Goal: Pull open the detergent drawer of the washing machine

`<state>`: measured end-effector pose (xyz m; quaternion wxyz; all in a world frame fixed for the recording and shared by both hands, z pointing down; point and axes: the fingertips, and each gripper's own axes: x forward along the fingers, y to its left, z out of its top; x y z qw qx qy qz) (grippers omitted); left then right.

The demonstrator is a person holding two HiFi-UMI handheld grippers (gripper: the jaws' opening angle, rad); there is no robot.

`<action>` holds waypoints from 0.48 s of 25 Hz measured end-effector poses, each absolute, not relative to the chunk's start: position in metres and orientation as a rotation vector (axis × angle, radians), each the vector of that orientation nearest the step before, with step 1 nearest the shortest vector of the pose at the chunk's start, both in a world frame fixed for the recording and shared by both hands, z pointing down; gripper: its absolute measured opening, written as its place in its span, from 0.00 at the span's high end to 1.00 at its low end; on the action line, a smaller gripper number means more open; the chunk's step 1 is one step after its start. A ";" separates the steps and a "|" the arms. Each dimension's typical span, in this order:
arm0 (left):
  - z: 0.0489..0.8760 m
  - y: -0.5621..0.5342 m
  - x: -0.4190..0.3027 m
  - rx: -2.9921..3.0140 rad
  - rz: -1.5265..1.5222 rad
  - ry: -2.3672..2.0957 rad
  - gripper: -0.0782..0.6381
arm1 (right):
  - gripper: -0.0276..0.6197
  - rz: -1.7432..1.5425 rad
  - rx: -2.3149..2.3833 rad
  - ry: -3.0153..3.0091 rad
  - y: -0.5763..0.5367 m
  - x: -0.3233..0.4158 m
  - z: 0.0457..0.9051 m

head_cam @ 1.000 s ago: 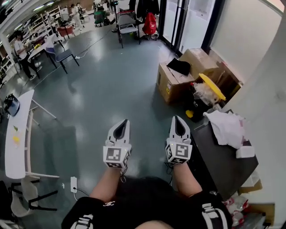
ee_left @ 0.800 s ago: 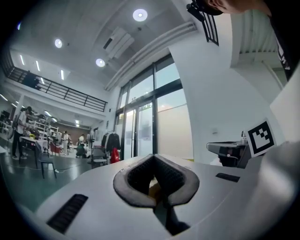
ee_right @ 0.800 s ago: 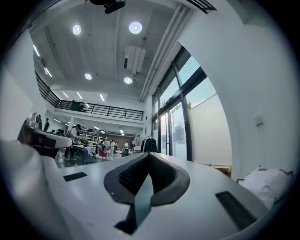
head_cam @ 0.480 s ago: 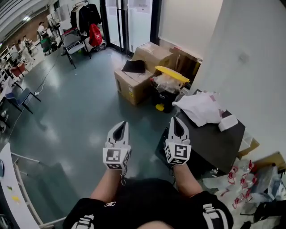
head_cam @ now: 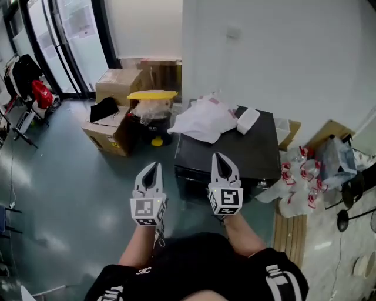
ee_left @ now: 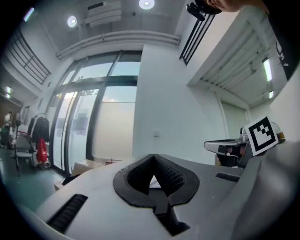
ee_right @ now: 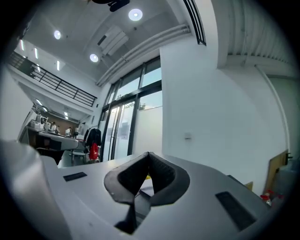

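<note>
now left hand-held gripper point(head_cam: 151, 166), right hand-held gripper point(head_cam: 220, 157): both closed, empty

We stand in a large open workspace, more a lab or workshop hall than a home, with a glossy grey-green floor point(head_cam: 70, 194), plain white walls and tall black-framed glass doors point(head_cam: 76, 35). Cardboard boxes point(head_cam: 117, 79), a yellow-lidded bin point(head_cam: 151, 94), plastic bags point(head_cam: 299, 182) and a black box-shaped machine point(head_cam: 247, 150) crowd one corner. High overhead we see round ceiling lights point(ee_right: 135, 14) and a railed upper gallery point(ee_right: 61, 84).
</note>
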<state>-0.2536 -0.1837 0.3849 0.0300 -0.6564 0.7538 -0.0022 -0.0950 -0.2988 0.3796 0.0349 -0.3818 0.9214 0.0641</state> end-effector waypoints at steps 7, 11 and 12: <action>0.384 -0.216 -0.205 -2.273 -0.002 2.079 0.90 | 0.95 0.196 -1.433 2.713 -0.286 -0.037 0.382; 0.387 -0.223 -0.176 -2.369 -0.018 1.945 0.90 | 0.95 0.203 -1.552 2.636 -0.269 -0.004 0.388; 0.389 -0.224 -0.168 -2.396 -0.026 1.907 0.90 | 0.95 0.201 -1.588 2.611 -0.264 0.005 0.391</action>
